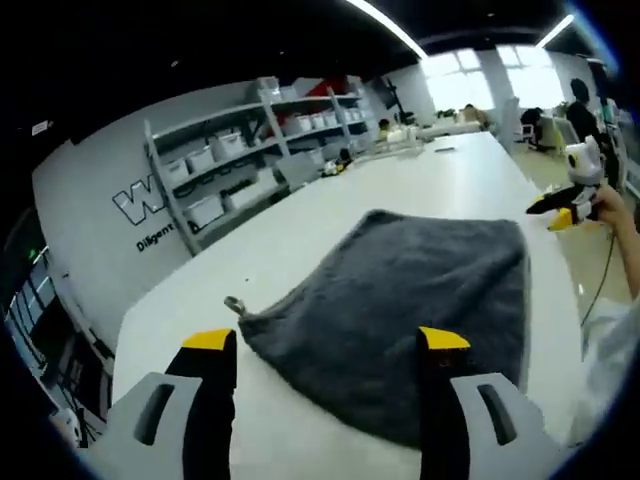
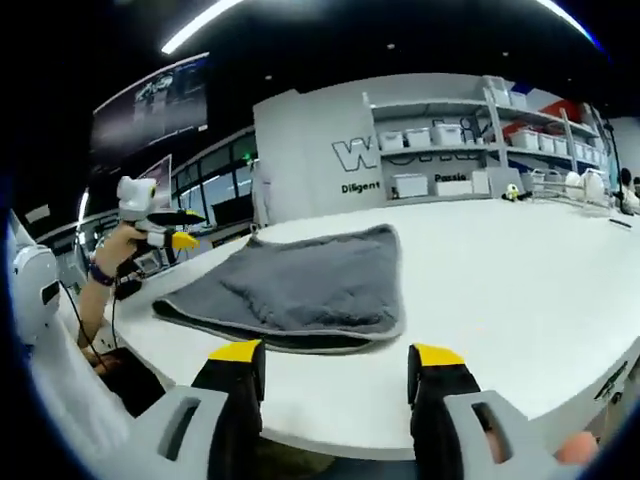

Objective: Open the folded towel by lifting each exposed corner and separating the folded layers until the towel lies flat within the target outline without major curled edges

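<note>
Grey towel (image 1: 405,310) lies folded near tabletop (image 2: 520,290) edge, lower layer mostly hidden. Left gripper (image 1: 327,345) & right gripper (image 2: 336,360) spread wide, grasping nothing.

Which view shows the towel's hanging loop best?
The left gripper view: the loop sticks out at the towel's near corner, by the left gripper. In the right gripper view, the towel lies farther off; no loop discernible.

Ahead of the left gripper (image 1: 327,345) lies the towel (image 1: 415,300) — thick grey cloth, fuzzy and matt, with a stitched hem and a small loop at one corner. It rests on the counter (image 1: 300,225), smooth white with a faint sheen. Both grippers look like plastic — the right gripper (image 2: 338,355) matt black, yellow-tipped, with pale grey housings.
</note>
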`<state>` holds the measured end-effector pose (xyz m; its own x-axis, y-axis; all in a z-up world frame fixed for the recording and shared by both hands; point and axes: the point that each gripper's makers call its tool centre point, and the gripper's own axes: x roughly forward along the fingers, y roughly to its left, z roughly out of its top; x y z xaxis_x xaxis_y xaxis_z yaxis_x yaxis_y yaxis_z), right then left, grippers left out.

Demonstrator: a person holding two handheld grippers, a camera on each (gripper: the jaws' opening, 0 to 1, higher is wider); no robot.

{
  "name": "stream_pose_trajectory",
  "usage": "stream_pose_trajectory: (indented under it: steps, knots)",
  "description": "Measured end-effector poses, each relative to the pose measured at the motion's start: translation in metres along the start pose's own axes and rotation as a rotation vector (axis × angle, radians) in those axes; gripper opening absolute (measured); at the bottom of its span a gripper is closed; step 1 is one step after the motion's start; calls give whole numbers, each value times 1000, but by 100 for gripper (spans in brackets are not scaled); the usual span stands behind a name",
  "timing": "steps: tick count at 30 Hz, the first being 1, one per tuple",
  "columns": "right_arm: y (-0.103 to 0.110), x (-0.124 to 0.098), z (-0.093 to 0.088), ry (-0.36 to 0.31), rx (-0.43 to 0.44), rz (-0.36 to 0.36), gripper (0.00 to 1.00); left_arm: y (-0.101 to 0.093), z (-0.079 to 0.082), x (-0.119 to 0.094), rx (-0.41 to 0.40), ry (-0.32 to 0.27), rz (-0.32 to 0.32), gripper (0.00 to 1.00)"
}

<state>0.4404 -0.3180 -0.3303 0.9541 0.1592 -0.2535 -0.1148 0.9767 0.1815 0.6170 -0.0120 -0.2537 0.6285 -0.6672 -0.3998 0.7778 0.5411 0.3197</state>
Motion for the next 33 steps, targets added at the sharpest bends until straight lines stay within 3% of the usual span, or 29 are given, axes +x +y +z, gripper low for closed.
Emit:
stream_pose_trajectory:
  steps: [3,7,13,17,19,23,26,28,33]
  knots:
    - [-6,8,4,-6,19,-18,47,-14,-30,-22,-114,63,7,83]
    - [-20,17,1,26,-3,-88,38,-33,-53,-37,-223,79,-23,90]
    - [-25,24,-5,62,11,-108,36,-52,-59,-56,-364,-14,-76,97]
    - [-25,28,-6,64,24,-106,32,-55,-63,-62,-378,-43,-68,99]
    - [-25,28,-8,83,1,-120,26,-55,-67,-64,-349,-44,-44,99]
    - [-24,27,-11,88,0,-125,17,-59,-74,-67,-348,-40,-56,99]
    - [-21,24,4,18,-70,-138,0,-61,-77,-67,-356,-34,-66,99]
    - [-12,23,7,25,-65,-136,0,-62,-78,-67,-347,-29,-63,98]
    - [5,30,18,33,-159,-135,0,-69,-72,-66,-336,-43,-99,98]
